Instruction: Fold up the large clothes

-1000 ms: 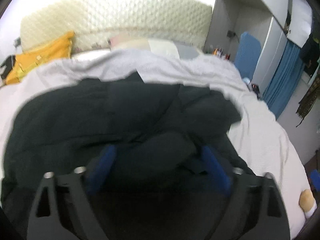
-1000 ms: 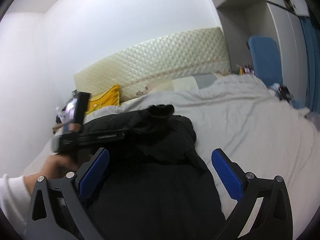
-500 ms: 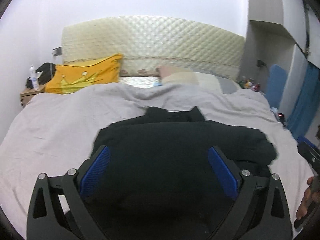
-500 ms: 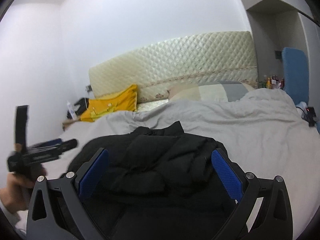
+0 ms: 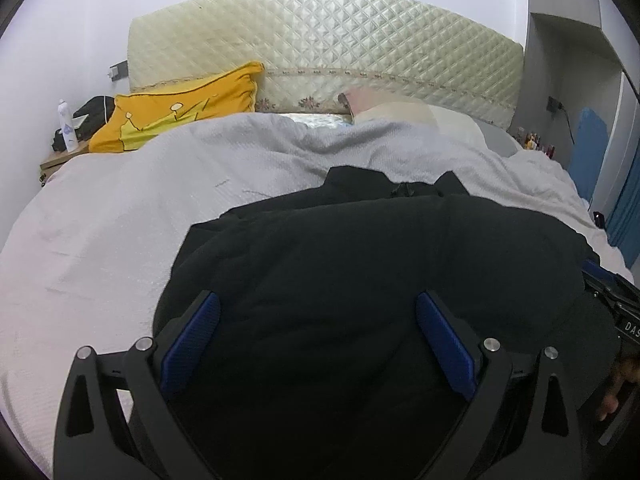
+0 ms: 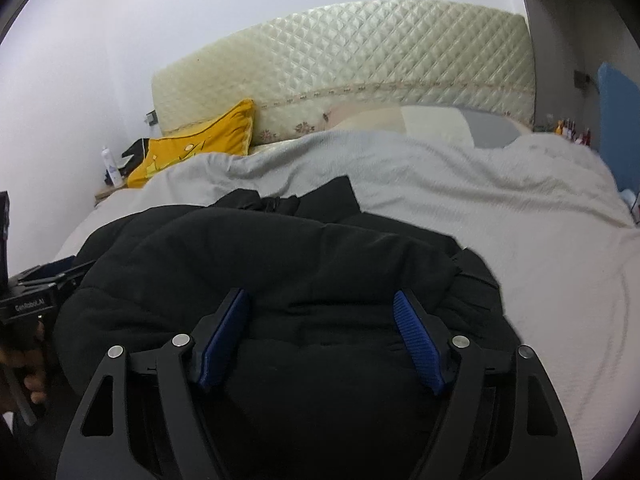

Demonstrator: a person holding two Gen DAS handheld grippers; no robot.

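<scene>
A large black padded jacket (image 5: 360, 264) lies bunched on the grey bedcover (image 5: 160, 200); it also shows in the right wrist view (image 6: 280, 264). My left gripper (image 5: 318, 320) is open, its blue pads spread wide over the jacket's near part. My right gripper (image 6: 320, 320) is open too, its jaws partly closed in around a raised fold of the jacket, not clamped. The right gripper's body shows at the right edge of the left wrist view (image 5: 616, 304); the left gripper's body shows at the left edge of the right wrist view (image 6: 32, 296).
A yellow pillow (image 5: 180, 108) and a pale pillow (image 5: 408, 112) lie against the quilted headboard (image 5: 320, 40). A nightstand with a bottle (image 5: 66, 128) stands at the far left. A blue chair back (image 5: 588, 148) and blue curtain are at the right.
Both grippers have dropped lower over the jacket. The right gripper's jaws have narrowed around a fold. The left gripper swung from the left to beside the jacket.
</scene>
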